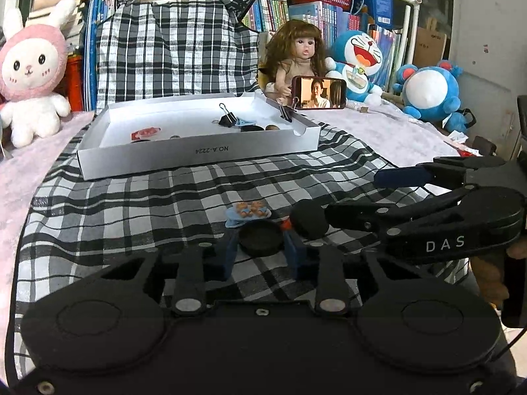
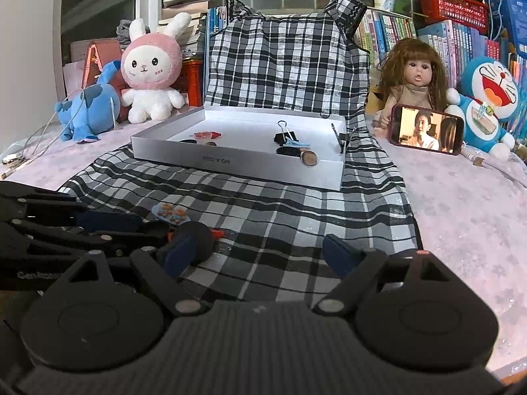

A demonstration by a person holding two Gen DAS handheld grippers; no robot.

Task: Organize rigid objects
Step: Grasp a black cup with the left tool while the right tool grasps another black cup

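Closing around a flat black disc (image 1: 261, 239), the blue pads (image 1: 227, 256) of the left gripper (image 1: 260, 253) are seen set against its two sides, so a grip on it is judged to be made; the disc lies on the checked cloth (image 1: 131, 204) directly before the gripper. For the lift to be done well, the pads should be kept level and low on the thin rim, since a shallow edge is likely to slip out if it is squeezed high, and the cloth should not be pinched along with it. The disc is matte, round and rigid. Just beyond it a small pale-blue ornament with two brown figures (image 1: 248, 214) is laid, which should be left undisturbed as the disc is raised. A second black round piece (image 1: 309, 219) rests just beside, close to the fingers of the right gripper (image 2: 263, 253), whose jaws are held wide with nothing between them. Further out, the white cardboard tray (image 1: 197, 156) is placed, shallow and stiff-walled, where black metal binder clips (image 1: 228, 117) and other small pieces are already gathered; it is judged to be the destination. The cloth is soft and wrinkled, so items may tip on it.
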